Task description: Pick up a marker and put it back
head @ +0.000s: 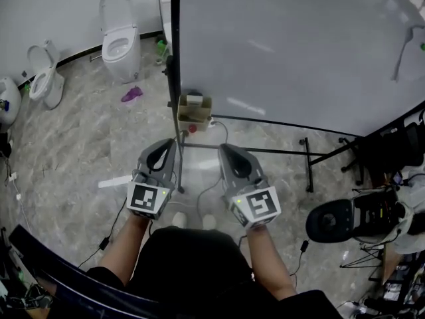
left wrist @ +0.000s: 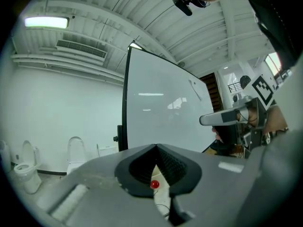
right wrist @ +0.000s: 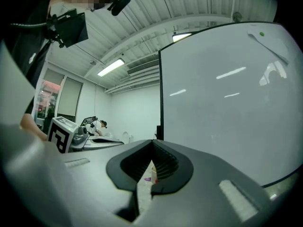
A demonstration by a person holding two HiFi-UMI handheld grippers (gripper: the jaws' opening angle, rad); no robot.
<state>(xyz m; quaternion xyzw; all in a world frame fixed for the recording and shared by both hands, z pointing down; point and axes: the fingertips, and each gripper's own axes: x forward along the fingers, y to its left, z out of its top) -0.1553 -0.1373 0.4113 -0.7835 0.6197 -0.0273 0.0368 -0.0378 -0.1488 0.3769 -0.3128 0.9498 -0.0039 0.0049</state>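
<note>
Box: tan, open-topped, hanging at the lower left corner of the whiteboard. A white item is sitting in its top, and its kind is not readable.
Marker: no view is resolving one with certainty. A small red round piece is showing just under the box front; whether it is a marker's cap cannot be told.
Left gripper: pointing toward the box and stopping short of it. Its jaws are pressing together with nothing between them.
Right gripper: sitting beside the left one. Its jaws are likewise meeting at the tips, gripping nothing and touching nothing.
</note>
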